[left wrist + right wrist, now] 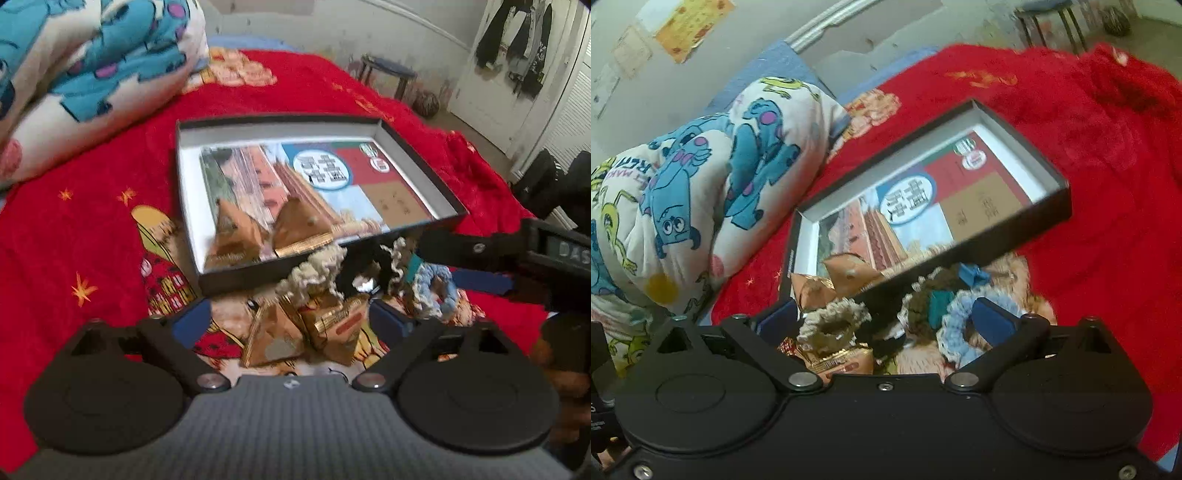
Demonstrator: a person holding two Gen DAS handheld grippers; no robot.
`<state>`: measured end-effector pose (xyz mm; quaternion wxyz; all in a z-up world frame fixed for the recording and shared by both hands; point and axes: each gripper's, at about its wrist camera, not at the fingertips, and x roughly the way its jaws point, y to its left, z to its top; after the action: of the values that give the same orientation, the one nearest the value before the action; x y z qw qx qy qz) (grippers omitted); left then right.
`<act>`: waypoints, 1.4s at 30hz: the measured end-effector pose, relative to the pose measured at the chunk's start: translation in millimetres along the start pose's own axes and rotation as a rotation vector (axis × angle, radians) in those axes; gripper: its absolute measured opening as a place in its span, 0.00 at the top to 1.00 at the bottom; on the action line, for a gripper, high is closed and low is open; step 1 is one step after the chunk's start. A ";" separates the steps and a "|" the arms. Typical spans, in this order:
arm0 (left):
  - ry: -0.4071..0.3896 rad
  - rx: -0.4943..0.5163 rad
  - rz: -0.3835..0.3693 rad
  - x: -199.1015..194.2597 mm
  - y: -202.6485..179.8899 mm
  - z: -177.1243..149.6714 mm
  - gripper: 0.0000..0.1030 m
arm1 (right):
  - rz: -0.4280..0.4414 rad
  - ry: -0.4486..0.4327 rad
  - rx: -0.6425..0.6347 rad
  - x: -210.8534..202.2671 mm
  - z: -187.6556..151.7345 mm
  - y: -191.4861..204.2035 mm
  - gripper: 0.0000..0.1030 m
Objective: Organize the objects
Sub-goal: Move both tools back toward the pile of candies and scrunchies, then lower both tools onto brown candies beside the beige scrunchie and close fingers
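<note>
Tilting both down over red blanket (pixel 92 155); our left gripper (pixel 290 323) spread above snack packets (pixel 310 332), right gripper (pixel 886 321) spread above scrunchies (pixel 964 325), nothing gripped.

A bedroom in someone's home. A bed spread with a plush red blanket (pixel 110 155) fills the room, and a rolled quilt printed with blue cartoon monsters (pixel 701 177) lies at its far left corner. Beyond the bed's far edge stand a small dark stool (pixel 388 74), scuffed pale walls with paper sheets (pixel 690 26) pinned up, and clothes hanging on a white door (pixel 517 40).
</note>
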<state>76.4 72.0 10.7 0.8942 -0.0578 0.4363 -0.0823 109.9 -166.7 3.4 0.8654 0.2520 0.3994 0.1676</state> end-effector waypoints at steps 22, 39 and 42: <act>0.021 -0.033 0.034 14.1 -2.7 -10.8 0.46 | 0.160 0.219 0.157 39.5 -19.7 -13.7 0.33; 0.052 0.008 0.120 20.0 0.2 -19.2 0.39 | 0.146 0.264 0.090 68.1 -32.3 0.8 0.36; 0.050 0.009 0.130 17.2 1.6 -20.3 0.39 | 0.149 0.263 0.086 70.2 -33.8 2.7 0.36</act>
<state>70.9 69.6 -15.3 0.8867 -0.0231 0.4610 -0.0273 127.3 -119.8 -56.4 0.7792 0.2938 0.4961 0.2456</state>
